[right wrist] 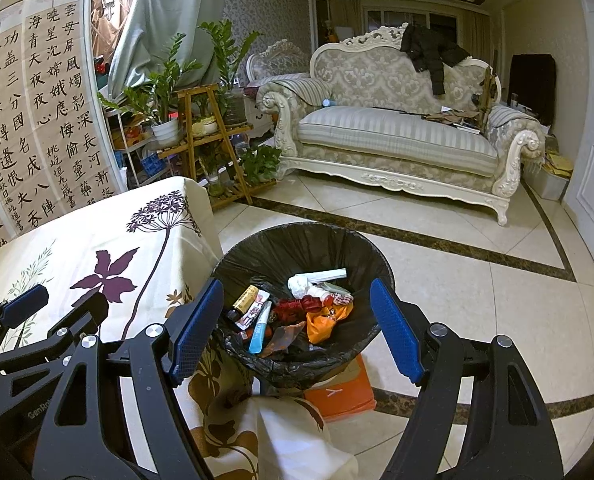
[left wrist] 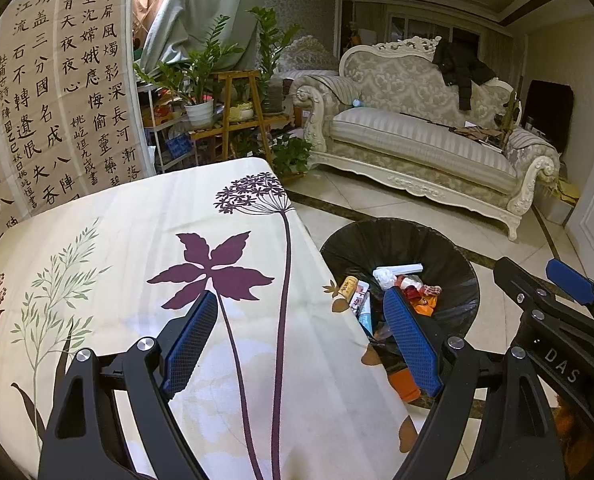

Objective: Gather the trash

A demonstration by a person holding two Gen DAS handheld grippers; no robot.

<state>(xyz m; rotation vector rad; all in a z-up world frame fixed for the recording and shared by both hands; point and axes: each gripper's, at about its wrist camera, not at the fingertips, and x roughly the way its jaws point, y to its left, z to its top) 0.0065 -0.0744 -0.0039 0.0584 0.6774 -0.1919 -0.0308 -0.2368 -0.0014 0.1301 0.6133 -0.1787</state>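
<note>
You hold two tools. Your left hand-held gripper (left wrist: pixel 301 340) gapes wide with nothing in it, above the edge of the bench (left wrist: pixel 137 248) with its flowered cloth. Your right hand-held gripper (right wrist: pixel 297 324) is just as wide and empty, above the one bin (right wrist: pixel 233 268), which stands on the floor against the bench's corner, mouth up, black liner folded over the rim. The trash (right wrist: pixel 297 308) lies inside: one brown bottle (right wrist: pixel 244 298) and one blue tube (right wrist: pixel 260 328), both aimed steeply across the bin, among crumpled wrappers. One sofa (right wrist: pixel 397 136) stands well beyond.
</note>
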